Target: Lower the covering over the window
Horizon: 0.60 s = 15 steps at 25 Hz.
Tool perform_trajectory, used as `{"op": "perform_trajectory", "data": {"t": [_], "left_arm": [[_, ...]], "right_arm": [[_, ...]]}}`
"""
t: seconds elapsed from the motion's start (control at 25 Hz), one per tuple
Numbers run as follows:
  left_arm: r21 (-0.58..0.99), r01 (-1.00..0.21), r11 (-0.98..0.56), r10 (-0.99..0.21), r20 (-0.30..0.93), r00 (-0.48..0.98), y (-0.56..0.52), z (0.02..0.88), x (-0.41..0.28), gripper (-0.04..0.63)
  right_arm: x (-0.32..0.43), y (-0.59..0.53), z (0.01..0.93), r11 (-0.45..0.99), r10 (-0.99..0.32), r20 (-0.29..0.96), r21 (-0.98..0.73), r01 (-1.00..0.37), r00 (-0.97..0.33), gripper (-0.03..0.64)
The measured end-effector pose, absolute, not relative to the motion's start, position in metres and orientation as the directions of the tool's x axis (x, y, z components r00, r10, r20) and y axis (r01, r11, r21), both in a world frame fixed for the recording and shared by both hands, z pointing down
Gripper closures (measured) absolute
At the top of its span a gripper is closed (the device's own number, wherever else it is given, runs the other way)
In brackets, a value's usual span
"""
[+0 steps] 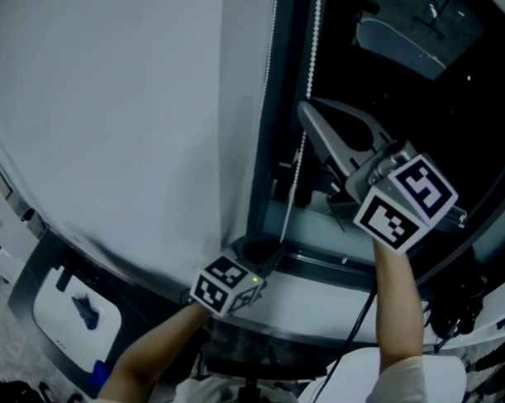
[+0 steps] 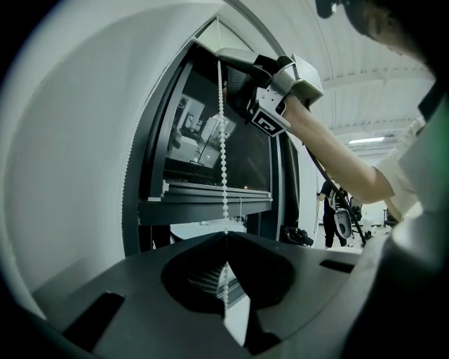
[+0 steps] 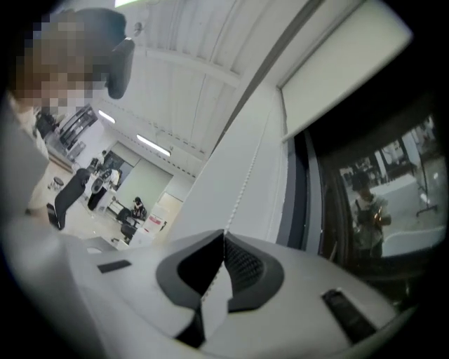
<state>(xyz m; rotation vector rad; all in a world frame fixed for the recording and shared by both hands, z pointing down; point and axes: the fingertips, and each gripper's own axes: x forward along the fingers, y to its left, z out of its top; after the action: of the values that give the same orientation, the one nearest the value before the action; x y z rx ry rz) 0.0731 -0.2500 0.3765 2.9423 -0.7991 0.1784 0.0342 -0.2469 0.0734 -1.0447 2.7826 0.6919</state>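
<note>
Both grippers are clenched on the white bead chain [image 1: 311, 66] that hangs along the left post of the dark window frame [image 1: 284, 115]: the right gripper [image 1: 305, 112] pinches it high up the frame, the left gripper [image 1: 263, 248] pinches it low, near the frame's bottom corner, with the chain stretched straight between them. The pale covering [image 3: 344, 70] seems to sit at the frame's top, above the dark glass [image 3: 379, 182]

Head view is dim, bluish and underexposed; the window glass [image 1: 487, 122] is rendered almost black. Both gripper views are bent strongly by the wide-angle lens, with corners vignetted to black. Light is given by ceiling strip lamps [image 3: 153, 145]. Pale reflections are seen in the glass; the nearest foreground is softened.
</note>
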Motion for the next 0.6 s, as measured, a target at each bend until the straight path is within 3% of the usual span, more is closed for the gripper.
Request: {"op": "perform_trajectory", "data": {"t": [0.2, 0.36, 0.6], "left_arm": [[-0.013, -0.529, -0.848, -0.525, 0.152, 0.838, -0.253, 0.375, 0.060, 0.577], [-0.018, -0.514, -0.858, -0.513, 0.107, 0.852, -0.241, 0.358, 0.056, 0.566], [0.000, -0.497, -0.868, -0.494, -0.099, 0.864, -0.219, 0.284, 0.047, 0.434]], "right_arm": [[0.030, -0.238, 0.076, 0.464, -0.660, -0.233, 0.621, -0.631, -0.714, 0.609], [0.031, -0.236, 0.081, 0.399, -0.689, -0.216, 0.684, -0.611, -0.692, 0.609], [0.030, -0.240, 0.107, 0.382, -0.705, -0.174, 0.724, -0.575, -0.688, 0.609]]}}
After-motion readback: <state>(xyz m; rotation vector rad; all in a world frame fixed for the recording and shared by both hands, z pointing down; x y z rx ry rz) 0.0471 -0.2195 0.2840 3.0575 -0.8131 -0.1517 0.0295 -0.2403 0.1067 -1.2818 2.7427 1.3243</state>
